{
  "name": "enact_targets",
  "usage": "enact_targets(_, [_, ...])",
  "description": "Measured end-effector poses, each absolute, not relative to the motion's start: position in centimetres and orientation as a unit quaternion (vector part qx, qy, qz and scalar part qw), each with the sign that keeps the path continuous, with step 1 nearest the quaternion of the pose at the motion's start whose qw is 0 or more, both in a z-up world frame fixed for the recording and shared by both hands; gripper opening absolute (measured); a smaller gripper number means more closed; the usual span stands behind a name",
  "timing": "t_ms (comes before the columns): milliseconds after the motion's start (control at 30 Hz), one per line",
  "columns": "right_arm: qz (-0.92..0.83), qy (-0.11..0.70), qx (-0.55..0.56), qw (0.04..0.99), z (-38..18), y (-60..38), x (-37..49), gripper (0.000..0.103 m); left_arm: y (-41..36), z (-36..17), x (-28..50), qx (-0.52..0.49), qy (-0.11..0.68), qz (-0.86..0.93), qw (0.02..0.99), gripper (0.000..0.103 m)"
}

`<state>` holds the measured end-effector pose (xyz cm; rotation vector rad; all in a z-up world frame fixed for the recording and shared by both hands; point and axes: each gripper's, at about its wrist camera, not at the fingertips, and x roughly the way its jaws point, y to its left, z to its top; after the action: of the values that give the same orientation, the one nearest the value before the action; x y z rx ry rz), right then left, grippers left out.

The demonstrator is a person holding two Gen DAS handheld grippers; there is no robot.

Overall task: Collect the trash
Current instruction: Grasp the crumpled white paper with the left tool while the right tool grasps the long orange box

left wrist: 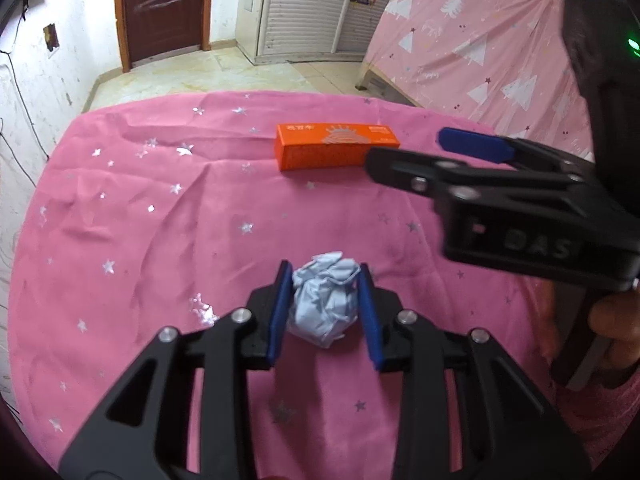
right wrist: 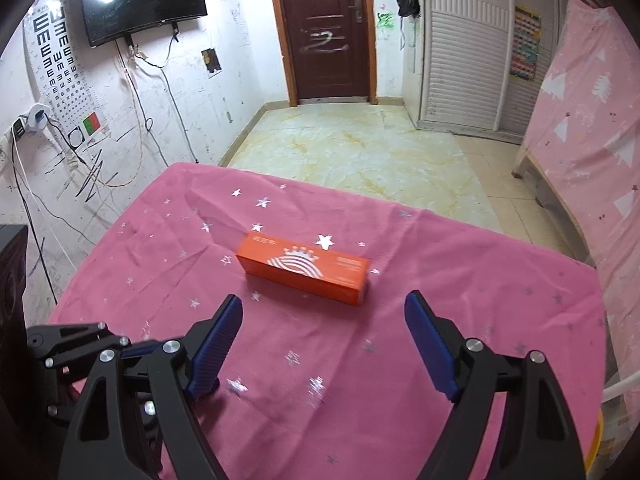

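Observation:
A crumpled ball of pale blue-white paper lies on the pink star-print tablecloth. My left gripper has its blue pads on both sides of the ball, touching or nearly touching it. An orange carton lies further back on the cloth; it also shows in the right wrist view. My right gripper is open and empty, a short way in front of the carton. It appears in the left wrist view at the right, next to the carton's end.
The table's far edge drops to a tiled floor. A pink-covered bed stands at the right. A brown door and a white louvred wardrobe are at the back. A yellow rim shows at the lower right.

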<state>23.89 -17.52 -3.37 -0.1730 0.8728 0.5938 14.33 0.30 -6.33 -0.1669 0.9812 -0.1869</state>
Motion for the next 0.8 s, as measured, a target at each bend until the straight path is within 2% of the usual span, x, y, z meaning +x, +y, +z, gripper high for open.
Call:
enact_targets(267, [0.291, 0.428, -0.082, 0.852, -4.0, -15.2, 25.3, 0.077, 2.6, -6.1, 12.9, -0.110, 0.461, -0.098, 0.875, 0.030])
enact_targets(533, [0.272, 0.424, -0.100, 0.858, -4.6, -12.5, 26.1, 0.089, 3.6, -6.1, 12.0, -0.117, 0.453, -0.100, 0.878, 0.031])
enact_targets(800, [0.243, 0.411, -0.118, 0.871, -5.3, -11.3, 26.7, 0.090, 3.7, -6.4, 12.1, -0.118, 0.456, -0.103, 0.876, 0.031])
